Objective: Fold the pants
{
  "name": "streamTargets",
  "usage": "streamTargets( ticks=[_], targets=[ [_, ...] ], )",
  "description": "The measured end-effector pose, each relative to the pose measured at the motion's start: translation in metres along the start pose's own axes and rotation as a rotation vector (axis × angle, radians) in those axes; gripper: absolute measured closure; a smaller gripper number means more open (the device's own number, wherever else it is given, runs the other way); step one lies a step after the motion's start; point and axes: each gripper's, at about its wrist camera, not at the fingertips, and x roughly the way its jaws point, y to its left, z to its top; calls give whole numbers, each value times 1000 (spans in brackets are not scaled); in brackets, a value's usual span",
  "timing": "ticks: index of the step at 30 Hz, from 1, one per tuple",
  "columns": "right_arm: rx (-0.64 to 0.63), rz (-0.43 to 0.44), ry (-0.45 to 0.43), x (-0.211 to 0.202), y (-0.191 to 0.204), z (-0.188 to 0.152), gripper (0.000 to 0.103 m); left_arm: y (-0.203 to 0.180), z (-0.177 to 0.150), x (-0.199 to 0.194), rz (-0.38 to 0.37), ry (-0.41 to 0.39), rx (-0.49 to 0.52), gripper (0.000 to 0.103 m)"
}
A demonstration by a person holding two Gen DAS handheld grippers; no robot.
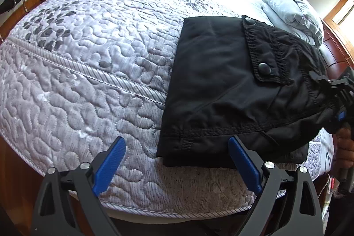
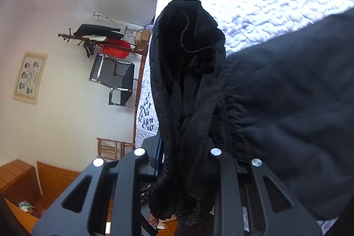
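The black pants (image 1: 221, 81) lie folded into a thick rectangle on the right side of the quilted bed (image 1: 88, 48), with a buttoned pocket flap on top. My left gripper (image 1: 177, 154) is open at the bed's near edge. Its right blue pad (image 1: 243, 160) rests against the near hem of the pants and its left pad (image 1: 108, 165) stands over bare quilt. My right gripper (image 1: 331, 85) is at the far right, shut on the bunched waistband. In the right wrist view the black pants (image 2: 287, 92) drape over the right gripper (image 2: 185, 147) and hide its fingertips.
A grey pillow (image 1: 292, 12) lies at the head of the bed beside a wooden headboard (image 1: 336, 48). A black chair (image 2: 115, 79) and a coat stand (image 2: 99, 39) are by the wall past the foot of the bed. A hand (image 1: 345, 147) holds the right gripper's handle.
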Motion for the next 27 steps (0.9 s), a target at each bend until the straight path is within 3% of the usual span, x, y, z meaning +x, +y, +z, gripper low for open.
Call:
streamTargets(
  ticks=[17,27],
  targets=[
    [-106,43,-37,-38,61,4,82,11,-2,-21,-18,-38,-53,8],
    [-96,50,-84,-76,47,3,82,-8,-2,-21,-38,-35,-11,8]
  ],
)
